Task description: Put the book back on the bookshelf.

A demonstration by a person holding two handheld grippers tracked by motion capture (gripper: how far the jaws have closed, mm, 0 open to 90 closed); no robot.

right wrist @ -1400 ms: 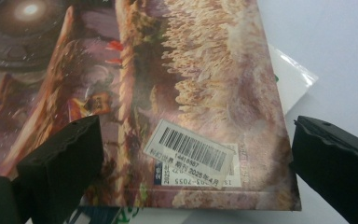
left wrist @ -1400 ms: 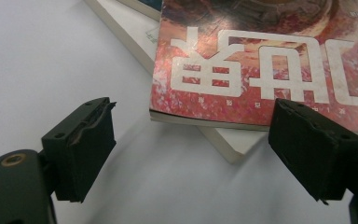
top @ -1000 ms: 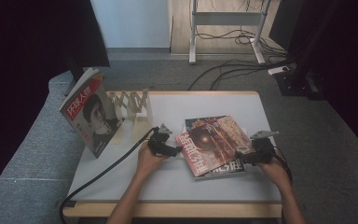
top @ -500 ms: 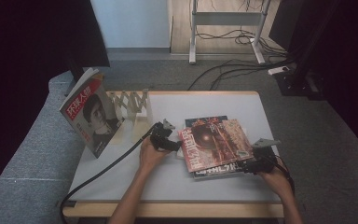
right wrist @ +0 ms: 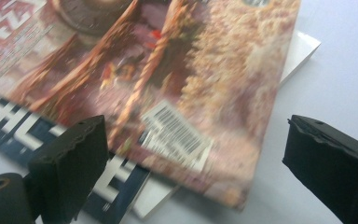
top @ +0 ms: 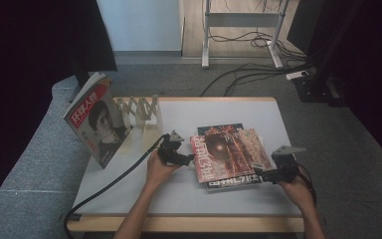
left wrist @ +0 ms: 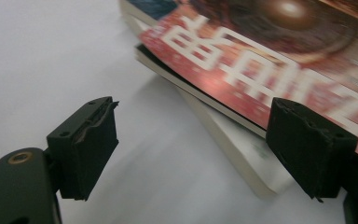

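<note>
A red-covered magazine (top: 227,152) lies on top of a dark blue one (top: 235,181) on the white table (top: 179,194), right of centre. My left gripper (top: 188,159) is at the stack's left edge, open, with the red cover's corner (left wrist: 242,79) and the white page edge below it (left wrist: 242,154) just ahead of its jaws (left wrist: 193,109). My right gripper (top: 261,174) is at the stack's near right corner, open (right wrist: 196,126). The barcode corner of the red magazine (right wrist: 177,133) sits between its jaws, with the blue cover (right wrist: 116,182) under it.
A third magazine with a portrait cover (top: 98,124) stands tilted at the table's left edge against a wooden accordion rack (top: 140,110). The left gripper's cable (top: 109,184) trails across the table's near left. A grey couch arm (top: 35,169) flanks the left side.
The red magazine has turned from a skewed pose to lie squarer over the blue one. My right gripper has drawn back toward the table's near edge. The left gripper has barely shifted.
</note>
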